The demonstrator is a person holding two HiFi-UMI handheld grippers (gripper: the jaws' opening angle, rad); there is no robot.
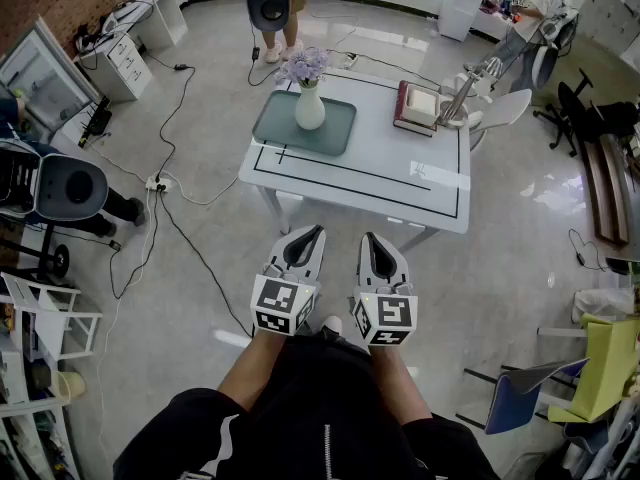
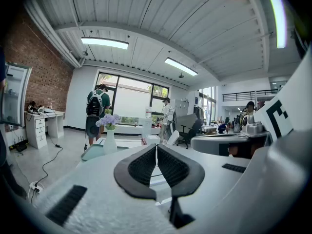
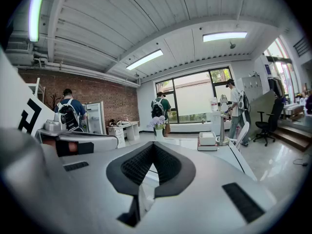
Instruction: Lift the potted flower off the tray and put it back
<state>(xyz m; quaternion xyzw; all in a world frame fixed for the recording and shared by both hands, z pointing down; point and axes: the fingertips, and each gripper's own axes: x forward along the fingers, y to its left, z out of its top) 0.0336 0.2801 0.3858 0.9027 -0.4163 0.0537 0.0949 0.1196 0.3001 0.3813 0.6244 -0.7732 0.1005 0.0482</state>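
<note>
The potted flower (image 1: 309,106), purple blooms in a white vase, stands upright on the grey-green tray (image 1: 337,134) at the far left of the white table (image 1: 400,183). My left gripper (image 1: 315,231) and right gripper (image 1: 368,238) hang side by side close to my body, well short of the table's near edge. Both point level toward the table. In the left gripper view the left gripper (image 2: 156,146) has its jaws touching at the tips, holding nothing, with the flower (image 2: 110,139) far ahead to the left. The right gripper (image 3: 153,144) is likewise shut and empty, the flower (image 3: 158,125) small in the distance.
A red book with a white box (image 1: 418,107) and a metal stand lie at the table's far right, with a white chair (image 1: 500,108) behind. A person (image 1: 280,13) stands beyond the table. Cables (image 1: 170,183) run over the floor at left. Blue and yellow chairs (image 1: 525,393) sit at lower right.
</note>
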